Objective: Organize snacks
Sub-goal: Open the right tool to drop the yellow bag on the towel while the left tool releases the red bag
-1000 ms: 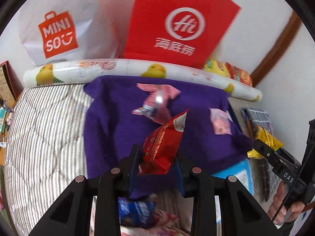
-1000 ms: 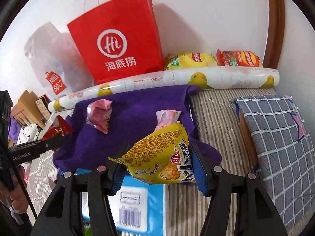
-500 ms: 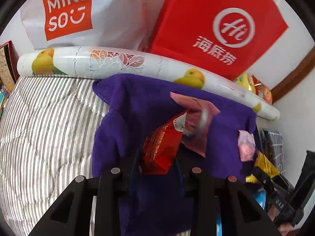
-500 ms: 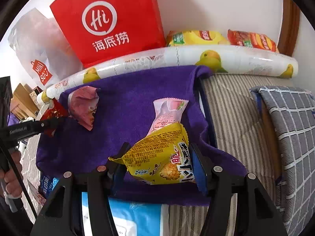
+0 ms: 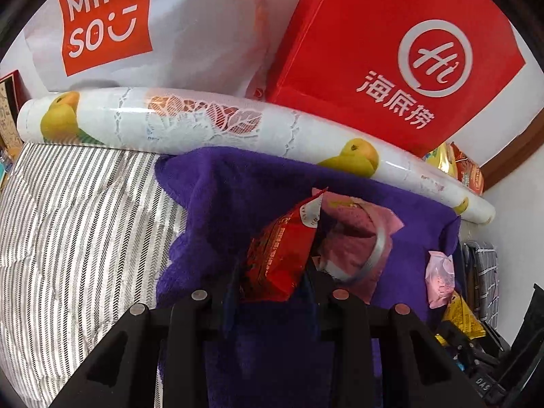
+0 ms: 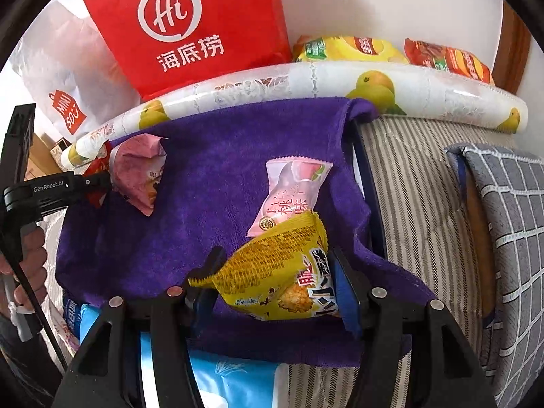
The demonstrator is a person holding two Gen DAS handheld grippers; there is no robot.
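Purple towel (image 6: pixel 210 183) is sitting mostly open mid-way; pink packets (image 6: pixel 137 176) are crowding its left, patterned roll (image 6: pixel 306 85) is blocking the far edge.

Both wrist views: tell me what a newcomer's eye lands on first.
The big red bag with white lettering stands at the back against the wall, beside a white Miniso bag. In front lies a purple towel with two pink packets on it. Each gripper grips a snack over the towel: the left gripper a red packet, the right gripper a yellow packet.
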